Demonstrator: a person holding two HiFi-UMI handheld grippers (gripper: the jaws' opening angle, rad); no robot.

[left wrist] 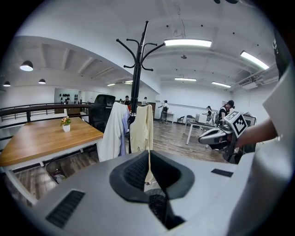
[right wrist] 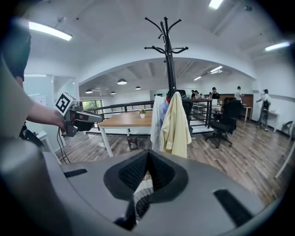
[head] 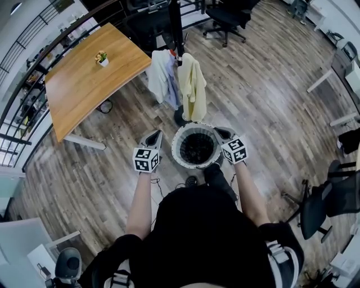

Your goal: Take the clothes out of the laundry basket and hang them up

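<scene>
A round white laundry basket (head: 179, 151) stands on the wood floor in front of me; its inside looks dark and I cannot make out what lies in it. Behind it, a black coat stand (head: 175, 34) carries a white and pale-blue garment (head: 162, 76) and a yellow shirt (head: 193, 84). My left gripper (head: 154, 136) hovers just left of the basket rim, shut and holding nothing. Just right of the rim, my right gripper (head: 221, 134) is also shut and holds nothing. Both gripper views face the stand (left wrist: 137, 69) (right wrist: 168, 46) and the yellow shirt (left wrist: 142, 129) (right wrist: 175, 126).
A wooden table (head: 84, 84) with a small potted plant (head: 101, 58) stands at the far left, beside a railing (head: 22, 73). Black office chairs sit at the back (head: 228, 17) and at the right (head: 323, 205). People stand far off across the room.
</scene>
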